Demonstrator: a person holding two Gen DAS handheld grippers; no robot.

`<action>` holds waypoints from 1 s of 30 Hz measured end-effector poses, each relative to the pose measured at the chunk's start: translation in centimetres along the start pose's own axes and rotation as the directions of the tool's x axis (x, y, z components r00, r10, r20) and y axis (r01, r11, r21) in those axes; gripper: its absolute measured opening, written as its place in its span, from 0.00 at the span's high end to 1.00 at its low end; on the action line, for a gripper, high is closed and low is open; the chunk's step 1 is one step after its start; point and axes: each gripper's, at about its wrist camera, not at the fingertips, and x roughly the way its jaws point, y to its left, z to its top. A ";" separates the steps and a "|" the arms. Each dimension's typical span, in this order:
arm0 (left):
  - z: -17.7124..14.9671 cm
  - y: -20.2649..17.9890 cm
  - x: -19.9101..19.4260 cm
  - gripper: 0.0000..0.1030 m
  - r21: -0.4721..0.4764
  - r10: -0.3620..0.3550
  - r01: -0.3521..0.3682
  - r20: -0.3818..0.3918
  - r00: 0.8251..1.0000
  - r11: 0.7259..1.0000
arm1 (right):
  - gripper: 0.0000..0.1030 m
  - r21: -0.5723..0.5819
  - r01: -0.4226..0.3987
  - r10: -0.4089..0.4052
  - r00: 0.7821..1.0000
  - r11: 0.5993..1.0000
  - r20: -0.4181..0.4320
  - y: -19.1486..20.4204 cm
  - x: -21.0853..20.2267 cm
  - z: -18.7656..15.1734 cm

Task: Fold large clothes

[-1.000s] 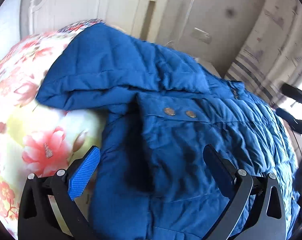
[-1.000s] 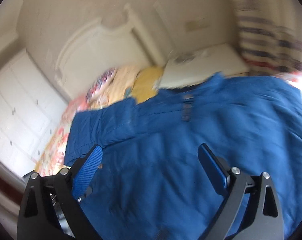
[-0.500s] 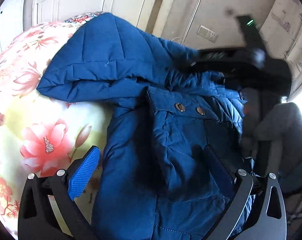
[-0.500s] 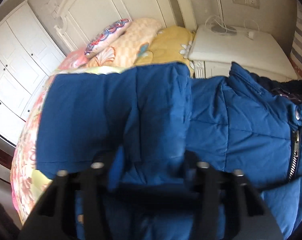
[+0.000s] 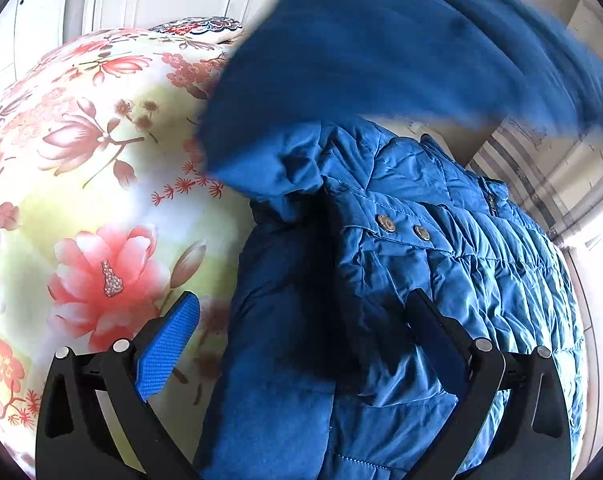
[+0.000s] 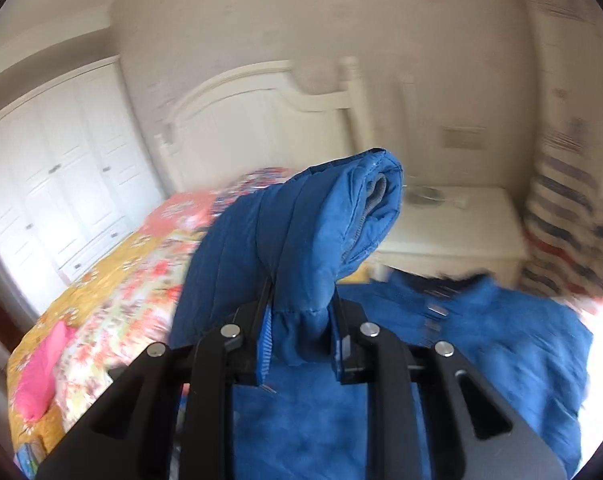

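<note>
A large blue quilted jacket [image 5: 453, 264] lies on a floral bedspread [image 5: 81, 184]. My left gripper [image 5: 301, 344] is open and hovers low over the jacket's left edge, one blue pad over the bedspread, the other over the fabric. My right gripper [image 6: 301, 344] is shut on the jacket's hood or sleeve [image 6: 301, 248] and holds it lifted above the bed. That lifted part shows as a blurred blue mass in the left wrist view [image 5: 401, 48], over the jacket's collar. The jacket body [image 6: 481, 352] lies below.
A white headboard [image 6: 261, 112] stands at the far end of the bed. A white nightstand [image 6: 453, 224] is to its right, a striped curtain [image 6: 565, 216] beyond. White wardrobes [image 6: 53, 184] line the left wall. Pillows [image 5: 197, 26] lie near the headboard.
My right gripper closed on the hood or sleeve and lifted it up off the bed, swinging it over the jacket. My left gripper stayed open, nearly still.
</note>
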 end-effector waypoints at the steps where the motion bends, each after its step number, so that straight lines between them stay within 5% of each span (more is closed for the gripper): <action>1: 0.0 -0.1 0.1 0.04 0.002 0.002 -0.002 -0.002 1.000 1.000 | 0.78 0.043 0.029 -0.028 0.999 0.999 -0.021 -2.3 -0.2 -1.0; 6: 0.0 -0.1 0.0 0.04 0.008 0.006 -0.006 -0.007 1.000 1.000 | 0.78 0.235 0.192 -0.146 0.969 0.953 -0.199 -13.8 2.0 -8.9; 9: 0.0 -0.1 0.0 0.04 0.008 0.005 -0.005 -0.006 1.000 1.000 | 0.77 0.359 0.096 -0.045 0.988 0.928 -0.147 -17.0 2.2 -12.4; 21: 0.0 0.1 0.0 0.04 0.008 0.003 -0.003 -0.005 1.000 1.000 | 0.76 0.235 0.164 -0.144 0.985 0.958 -0.101 -13.9 0.3 -11.3; 24: -0.1 0.0 0.0 0.04 0.009 0.004 -0.004 -0.005 1.000 1.000 | 0.60 0.270 0.188 -0.146 0.975 0.944 -0.169 -15.6 0.7 -12.1; 26: -0.1 0.1 0.0 0.04 0.008 0.002 -0.002 -0.005 1.000 1.000 | 0.47 0.340 0.197 -0.155 0.977 0.920 -0.149 -16.2 -0.2 -12.6; 30: -0.1 0.0 0.0 0.04 0.011 0.005 -0.005 -0.006 1.000 1.000 | 0.42 0.287 0.290 -0.293 0.956 0.913 -0.031 -14.2 -2.5 -11.0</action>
